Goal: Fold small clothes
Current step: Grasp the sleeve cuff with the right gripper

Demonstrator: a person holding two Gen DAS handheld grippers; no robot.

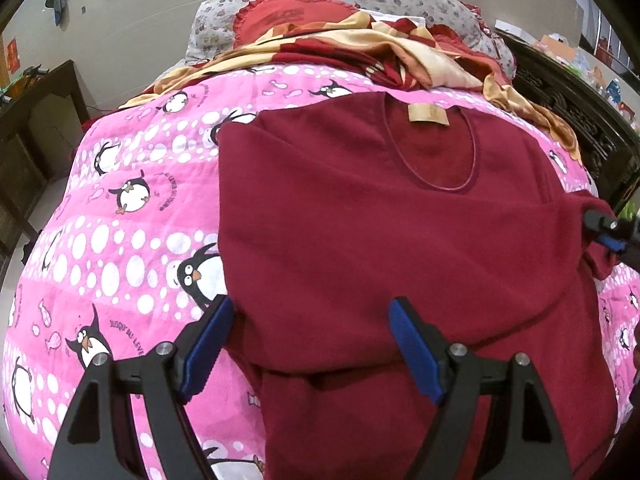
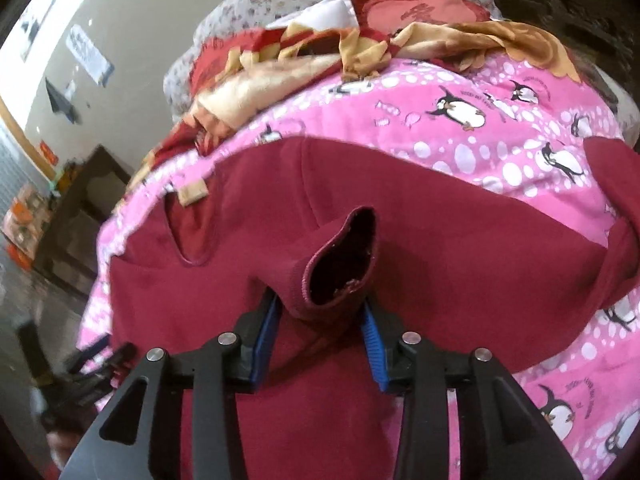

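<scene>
Your maroon sweater (image 1: 400, 248) lies face up on the pink penguin quilt (image 1: 120, 240) of the bed, neckline toward the pillows at the head and one side already folded in. Your left gripper (image 1: 312, 344) hovers over the sweater's lower part with its fingers spread wide and nothing between them. Your right gripper (image 2: 320, 312) has the ribbed sleeve cuff (image 2: 340, 260) between its fingers, which stand partly apart — whether the pads still press on it you cannot tell. The knit looks soft, thick and floppy, light enough to lift yet prone to sag and drag, so take it by the firmer ribbed cuff or the hem — not mid-panel.
</scene>
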